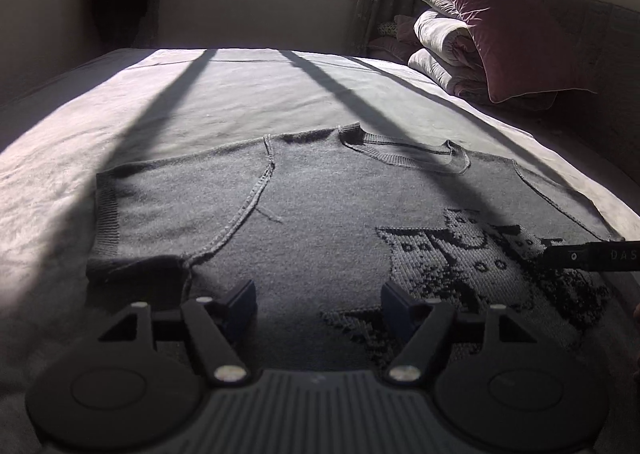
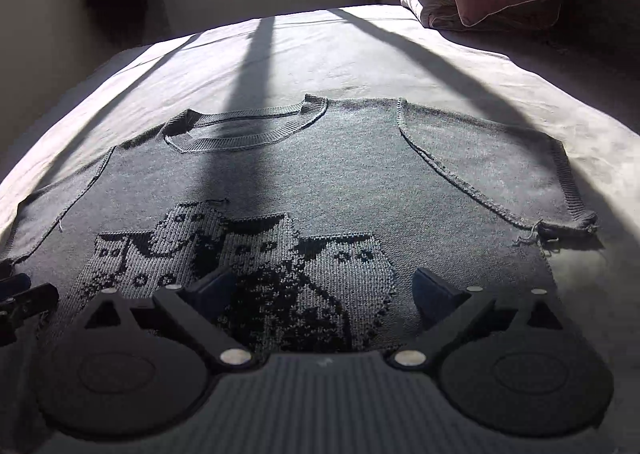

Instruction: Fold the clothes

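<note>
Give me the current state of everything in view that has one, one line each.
Grey knitted sweater with cat pattern: spread flat, inside out, unfolded.
Left gripper: open, empty, over the sweater.
Right gripper: open, empty, over the pattern.
Folded white quilt: stacked at the bed's far corner.
Maroon pillow: resting on the quilt.

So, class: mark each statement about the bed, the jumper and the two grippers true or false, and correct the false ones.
1. The jumper lies spread flat on the bed. True.
2. The left gripper is clamped on the jumper. False: its jaws are open and hold nothing.
3. The jumper is plain. False: it has a knitted owl pattern.
4. The right gripper is open. True.
5. Folded bedding is stacked at the bed's far right. True.
</note>
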The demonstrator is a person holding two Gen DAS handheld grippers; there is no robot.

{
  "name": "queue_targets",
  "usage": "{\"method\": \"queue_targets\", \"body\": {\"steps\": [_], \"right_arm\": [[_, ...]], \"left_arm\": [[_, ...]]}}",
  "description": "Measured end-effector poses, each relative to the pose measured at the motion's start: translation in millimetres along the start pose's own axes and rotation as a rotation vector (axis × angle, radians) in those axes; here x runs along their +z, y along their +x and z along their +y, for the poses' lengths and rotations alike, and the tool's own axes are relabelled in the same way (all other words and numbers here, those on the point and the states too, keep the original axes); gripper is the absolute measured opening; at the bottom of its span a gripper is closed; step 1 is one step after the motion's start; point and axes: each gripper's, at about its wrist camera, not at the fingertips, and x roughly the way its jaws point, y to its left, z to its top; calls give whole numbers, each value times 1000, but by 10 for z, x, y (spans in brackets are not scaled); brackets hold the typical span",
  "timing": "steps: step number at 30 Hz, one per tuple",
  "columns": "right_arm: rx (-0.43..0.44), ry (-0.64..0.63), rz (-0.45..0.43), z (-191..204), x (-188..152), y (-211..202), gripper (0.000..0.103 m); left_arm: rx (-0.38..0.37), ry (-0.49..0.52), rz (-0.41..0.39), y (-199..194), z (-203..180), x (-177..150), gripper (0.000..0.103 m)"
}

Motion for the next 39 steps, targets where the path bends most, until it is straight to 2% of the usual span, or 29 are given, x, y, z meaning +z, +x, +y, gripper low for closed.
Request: {"method": "queue_targets", "body": {"steps": [3,8,14,17,20,24,27,30,35,39], "right_arm": [[-13,-2,1,-149,-168,-193,100],[-54,13,-6,-391,-481,-501,102],[-118,20,-49,-596,-897,-854,103],[-103,62,-64,-726,-1045,-1055,103],[-119,74,-61,-821,-1166,-1215,103],[-108,105,-49,-911,-1287,-1403,103],[-71,149,-29,-991,-1253,-1481,103],[-33,235,-14,-1109,-1139,-1526,103],[55,424,-31,-1391,-692,-1499,103],[80,487,-45,-1570,-298,-1325,103]], "left_arm": [[11,53,5,-149,-25,-114,78],[5,84,14,-389,-35,-292,82],[-44,108,15,-628,6,-503,87],[-60,125,22,-725,21,-581,88],[-49,139,53,-780,13,-595,88],[7,148,107,-888,-116,-593,88],[6,122,129,-960,-238,-599,88],[-10,139,137,-995,-431,-573,88],[-25,213,136,-945,-865,-324,88],[-40,235,128,-814,-1189,-62,88]]}}
